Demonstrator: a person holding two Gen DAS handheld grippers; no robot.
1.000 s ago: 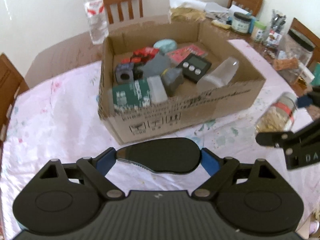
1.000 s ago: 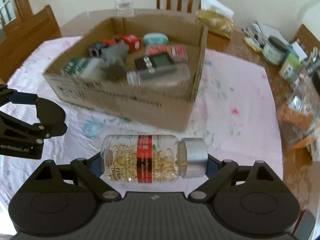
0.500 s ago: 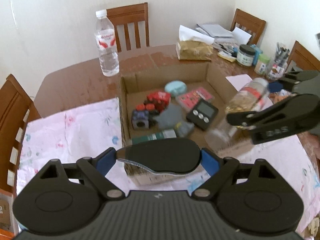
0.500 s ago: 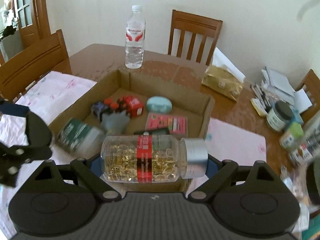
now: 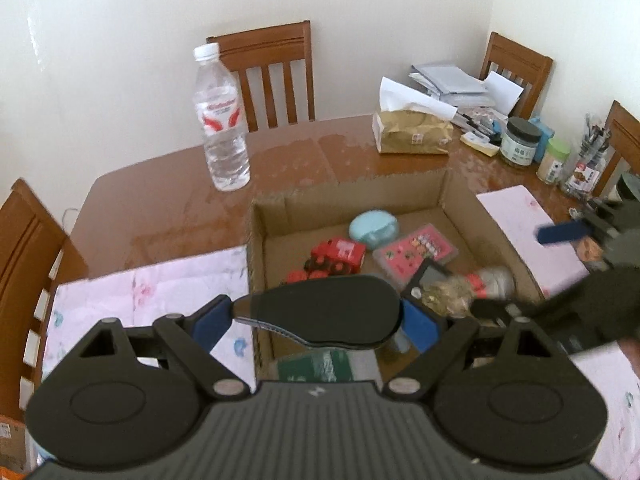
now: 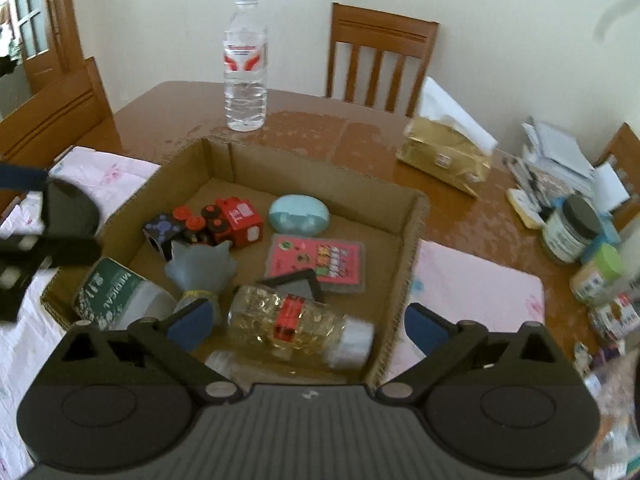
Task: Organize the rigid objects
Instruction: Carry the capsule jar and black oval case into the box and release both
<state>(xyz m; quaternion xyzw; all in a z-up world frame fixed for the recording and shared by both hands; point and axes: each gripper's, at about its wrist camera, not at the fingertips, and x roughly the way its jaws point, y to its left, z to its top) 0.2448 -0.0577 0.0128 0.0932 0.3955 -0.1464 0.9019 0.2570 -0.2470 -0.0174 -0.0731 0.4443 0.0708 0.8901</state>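
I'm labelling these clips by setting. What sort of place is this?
Probably a home dining room: a wooden table ringed by wooden chairs, with a tissue box and jars on it.

A home dining room: wooden chairs [image 6: 380, 56] around a brown table [image 6: 320, 136] cluttered with jars [image 6: 568, 232] and papers [image 5: 452, 84].

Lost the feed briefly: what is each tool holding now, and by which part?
Left tool: a black oval case, pinched at its two ends. Right tool: nothing, its jaws open; the capsule bottle lies in the cardboard box.
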